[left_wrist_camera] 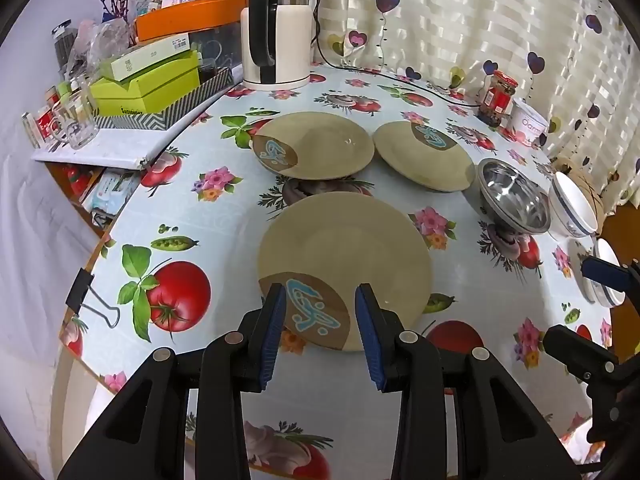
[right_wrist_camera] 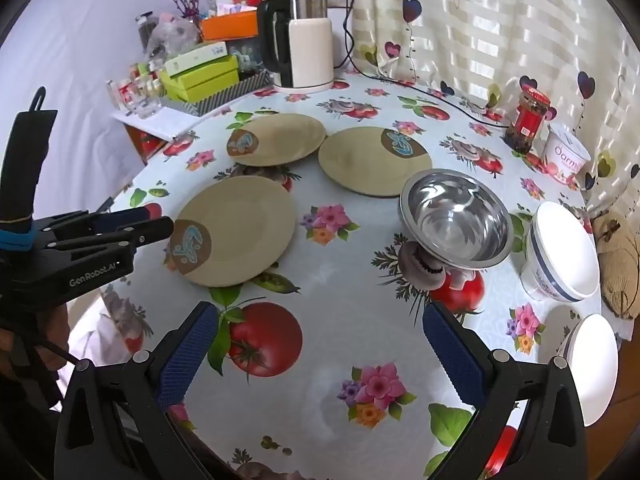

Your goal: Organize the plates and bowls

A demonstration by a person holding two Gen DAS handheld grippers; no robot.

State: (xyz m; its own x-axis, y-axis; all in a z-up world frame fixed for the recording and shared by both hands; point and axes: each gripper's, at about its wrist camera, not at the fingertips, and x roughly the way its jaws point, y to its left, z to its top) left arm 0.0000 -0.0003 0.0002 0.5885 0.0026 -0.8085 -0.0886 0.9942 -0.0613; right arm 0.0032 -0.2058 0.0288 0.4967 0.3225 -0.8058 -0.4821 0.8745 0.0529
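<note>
Left wrist view: the left tool (left_wrist_camera: pixel 320 322) hovers released, pads apart, over the near edge of the nearest plate (left_wrist_camera: pixel 348 252), gripping nothing. Two more plates (left_wrist_camera: pixel 320 146) (left_wrist_camera: pixel 420 156) lie farther back on the worktop (left_wrist_camera: pixel 200 216), just beside each other. A steel bowl (left_wrist_camera: pixel 512 196) sits to their right, with a white bowl (left_wrist_camera: pixel 572 208) beyond it.

Right wrist view: the right tool (right_wrist_camera: pixel 320 354) stands wide open above bare tablecloth, empty. The steel bowl (right_wrist_camera: pixel 456 220) sits ahead to the right, the white bowl (right_wrist_camera: pixel 560 256) beside it. A kettle (right_wrist_camera: pixel 300 44) stands at the back.
</note>
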